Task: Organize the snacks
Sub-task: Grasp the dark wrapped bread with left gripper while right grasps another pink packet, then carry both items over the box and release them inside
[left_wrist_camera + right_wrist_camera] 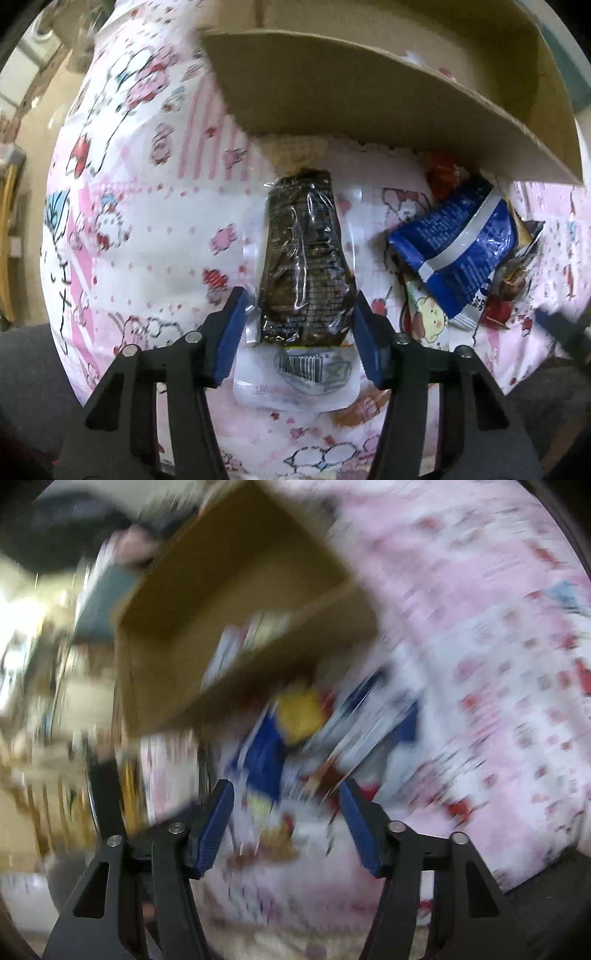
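In the left wrist view my left gripper [300,321] has its blue pads on either side of a clear-wrapped dark snack pack [304,258] lying on the pink cartoon cloth [140,229]; the pads touch its wrapper edges. A blue snack packet [458,251] lies to its right with other small packets. A cardboard box [369,96] stands just beyond. The right wrist view is heavily blurred: my right gripper [286,812] is open and empty above a pile of blue and yellow packets [295,716], with the cardboard box [236,627] beyond.
A small cartoon-print packet [424,314] and a red packet [443,173] lie by the blue one. A dark gripper tip [565,332] enters at the right edge. The cloth-covered surface drops off at the left.
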Available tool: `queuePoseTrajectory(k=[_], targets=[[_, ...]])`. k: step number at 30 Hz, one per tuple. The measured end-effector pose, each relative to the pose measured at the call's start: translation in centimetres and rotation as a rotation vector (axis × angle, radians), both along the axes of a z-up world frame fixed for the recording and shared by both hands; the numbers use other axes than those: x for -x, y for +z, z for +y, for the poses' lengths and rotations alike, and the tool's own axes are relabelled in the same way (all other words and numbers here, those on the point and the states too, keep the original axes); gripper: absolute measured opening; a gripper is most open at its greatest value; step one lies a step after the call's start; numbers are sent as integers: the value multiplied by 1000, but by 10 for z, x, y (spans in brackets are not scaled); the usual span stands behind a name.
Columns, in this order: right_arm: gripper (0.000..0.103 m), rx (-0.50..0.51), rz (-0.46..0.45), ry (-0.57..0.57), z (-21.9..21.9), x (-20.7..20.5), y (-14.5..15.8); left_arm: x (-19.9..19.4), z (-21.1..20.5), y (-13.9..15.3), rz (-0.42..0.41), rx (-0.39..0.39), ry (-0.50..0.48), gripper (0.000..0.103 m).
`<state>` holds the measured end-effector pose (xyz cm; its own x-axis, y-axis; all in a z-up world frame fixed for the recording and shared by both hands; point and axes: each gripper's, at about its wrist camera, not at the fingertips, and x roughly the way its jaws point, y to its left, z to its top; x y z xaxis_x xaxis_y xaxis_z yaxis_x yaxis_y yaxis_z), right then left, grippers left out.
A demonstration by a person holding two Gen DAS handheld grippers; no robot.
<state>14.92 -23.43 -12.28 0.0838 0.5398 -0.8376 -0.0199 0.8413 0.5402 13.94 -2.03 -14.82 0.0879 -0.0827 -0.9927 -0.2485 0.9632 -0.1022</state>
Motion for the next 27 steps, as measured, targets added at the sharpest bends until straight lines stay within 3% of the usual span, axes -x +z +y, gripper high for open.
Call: queuePoseTrajectory(k=[4, 11, 12, 13, 18, 27], targets=[[49, 84, 54, 120, 37, 2, -22, 3, 19, -1, 1, 18, 15, 51], [49, 272, 17, 249, 80, 1, -45, 11, 28, 13, -4, 31, 22, 51], [47, 278, -3, 266, 84, 1, -44, 13, 31, 15, 6, 42, 31, 51], [28, 280, -13, 277, 87, 1, -44, 18, 39, 15, 9, 49, 37, 51], [27, 161, 23, 274, 82, 6, -38, 35, 46, 23, 5, 84, 43, 50], [27, -46, -43, 203, 63, 5, 10, 65, 53, 70, -117, 68, 34, 49]])
